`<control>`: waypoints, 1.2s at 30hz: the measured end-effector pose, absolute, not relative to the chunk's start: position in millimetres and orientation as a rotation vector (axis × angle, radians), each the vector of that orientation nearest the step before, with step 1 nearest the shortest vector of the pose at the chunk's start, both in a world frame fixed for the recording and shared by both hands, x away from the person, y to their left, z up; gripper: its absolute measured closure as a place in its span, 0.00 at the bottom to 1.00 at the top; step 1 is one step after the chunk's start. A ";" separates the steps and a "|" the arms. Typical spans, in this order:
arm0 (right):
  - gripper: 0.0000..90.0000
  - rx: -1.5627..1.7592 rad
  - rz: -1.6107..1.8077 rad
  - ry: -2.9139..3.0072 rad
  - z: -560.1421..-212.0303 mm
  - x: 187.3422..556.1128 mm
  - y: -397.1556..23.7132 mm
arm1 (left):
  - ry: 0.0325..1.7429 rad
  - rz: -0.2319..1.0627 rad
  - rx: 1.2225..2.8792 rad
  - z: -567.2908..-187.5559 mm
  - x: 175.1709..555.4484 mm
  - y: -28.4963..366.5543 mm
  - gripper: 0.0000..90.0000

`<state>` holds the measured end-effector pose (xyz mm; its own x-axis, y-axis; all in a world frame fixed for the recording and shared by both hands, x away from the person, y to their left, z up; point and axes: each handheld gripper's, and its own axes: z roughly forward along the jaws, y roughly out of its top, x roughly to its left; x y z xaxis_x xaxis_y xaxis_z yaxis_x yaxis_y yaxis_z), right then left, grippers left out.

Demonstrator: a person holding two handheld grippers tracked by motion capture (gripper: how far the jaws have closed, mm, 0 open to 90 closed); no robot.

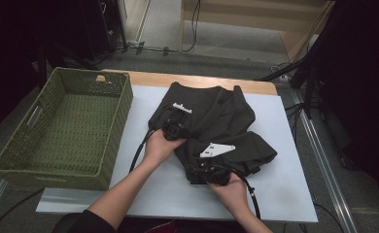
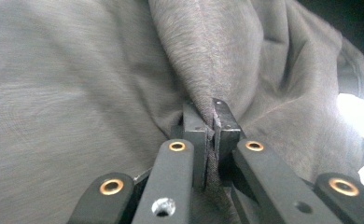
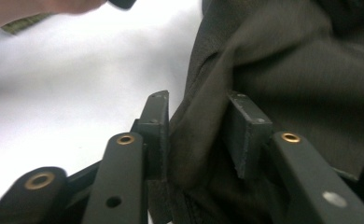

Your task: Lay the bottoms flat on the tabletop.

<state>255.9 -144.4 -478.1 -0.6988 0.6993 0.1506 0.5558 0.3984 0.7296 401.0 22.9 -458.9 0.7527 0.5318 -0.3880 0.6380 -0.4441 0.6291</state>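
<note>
White surface (image 1: 284,194), dim room: dark garment (image 1: 212,121), crumpled at centre toward the far edge; judged light, limp, non-slip, best taken by a pinched fold or hem. Left gripper (image 2: 207,126) clamped on a fold; right gripper (image 3: 196,126) part-open, cloth loose between the jaws; green woven basket (image 1: 110,145) at the left edge.

Bare white board (image 1: 284,184) right of and in front of the dark garment (image 1: 216,121): open passage there. Narrow bare strip between garment and green woven basket (image 1: 61,131), partly taken by left forearm (image 1: 129,184) and trailing cable. Basket walls high along left side of table; interior open from above. Far strip of wooden table edge (image 1: 148,77) bare behind the garment. Garment itself rumpled, folds raised at centre. Both hands close together at near edge of garment, little gap between.
</note>
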 end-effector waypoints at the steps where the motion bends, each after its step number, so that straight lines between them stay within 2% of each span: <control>1: 0.62 1.131 1.191 2.470 -477.3 256.0 -146.8 | 0.889 -0.169 2.128 -457.5 403.2 27.2 0.98; 10: 0.54 1.184 1.212 2.418 -467.1 256.9 -175.5 | 1.009 -0.136 2.033 -452.7 420.5 63.5 0.98; 24: 0.53 1.292 1.200 2.342 -461.9 252.7 -225.8 | 1.202 -0.071 1.929 -456.5 439.9 113.1 0.98; 27: 0.53 1.312 1.197 2.331 -461.3 248.5 -234.5 | 1.232 -0.037 1.949 -460.7 442.5 118.2 0.98; 33: 0.53 1.340 1.175 2.307 -462.6 243.6 -250.1 | 1.244 -0.062 1.968 -469.4 443.9 116.3 0.96; 36: 0.52 1.339 1.173 2.298 -461.9 241.6 -255.4 | 1.222 -0.070 1.968 -466.2 441.7 113.8 0.90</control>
